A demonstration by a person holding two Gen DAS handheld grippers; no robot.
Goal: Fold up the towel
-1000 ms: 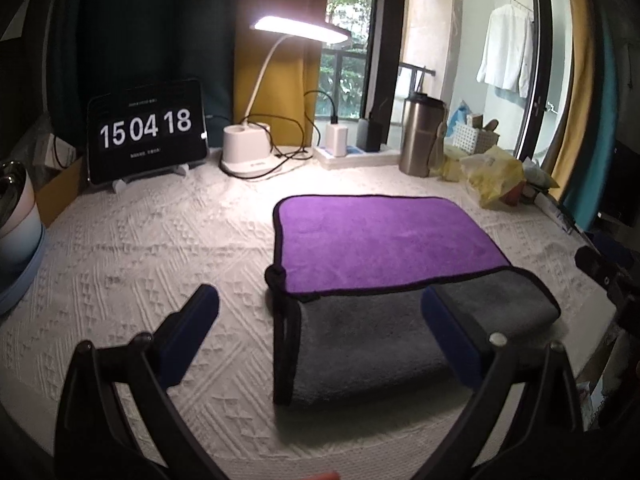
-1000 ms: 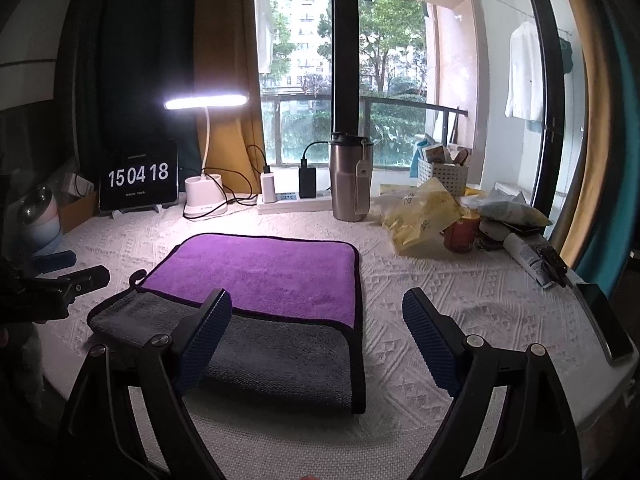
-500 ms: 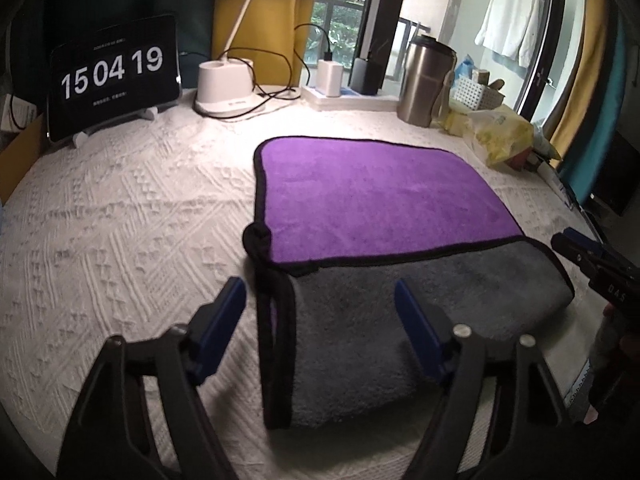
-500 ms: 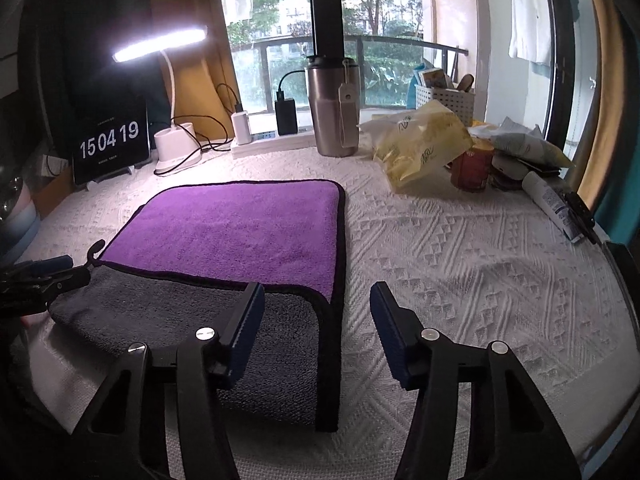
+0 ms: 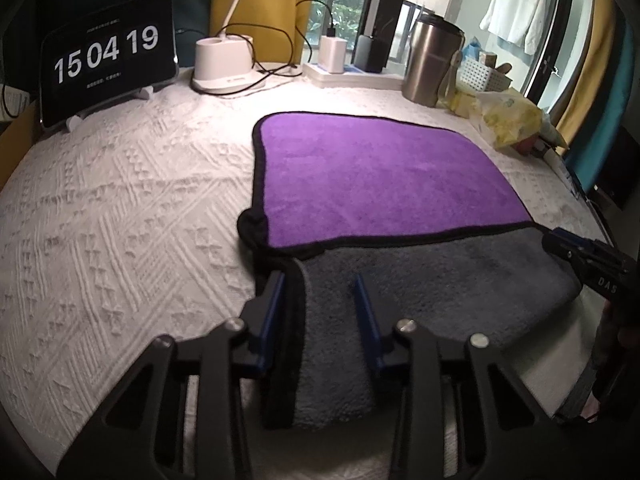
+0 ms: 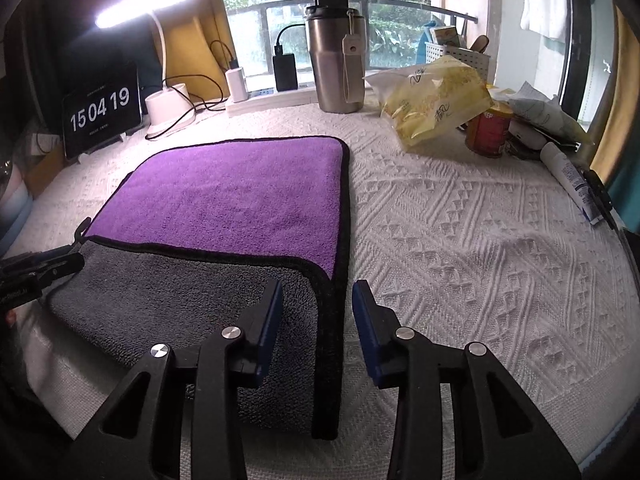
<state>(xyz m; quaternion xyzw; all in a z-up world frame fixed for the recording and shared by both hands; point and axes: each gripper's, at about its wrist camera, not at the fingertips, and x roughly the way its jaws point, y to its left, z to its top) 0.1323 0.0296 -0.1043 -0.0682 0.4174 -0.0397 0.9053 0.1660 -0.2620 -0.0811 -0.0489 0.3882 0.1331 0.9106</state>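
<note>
A purple towel (image 5: 376, 176) with black trim lies flat on the white textured cloth, its near part folded over to show the grey underside (image 5: 432, 280). It also shows in the right wrist view (image 6: 240, 196). My left gripper (image 5: 320, 308) is open, its jaws narrowed and straddling the towel's near left black edge. My right gripper (image 6: 318, 312) is open, jaws narrowed and straddling the near right black edge. Each gripper shows at the edge of the other's view: the right gripper (image 5: 584, 256) and the left gripper (image 6: 36, 268).
At the back stand a clock tablet (image 5: 108, 68), a lamp base (image 5: 224, 68), chargers and a steel tumbler (image 5: 430, 68). On the right lie a yellow bag (image 6: 436, 100), a red can (image 6: 490, 128) and a tube (image 6: 572, 176).
Both grippers came down and forward to the towel's near corners. Both pairs of jaws narrowed from wide open to a small gap around the edges. The towel has not moved.
</note>
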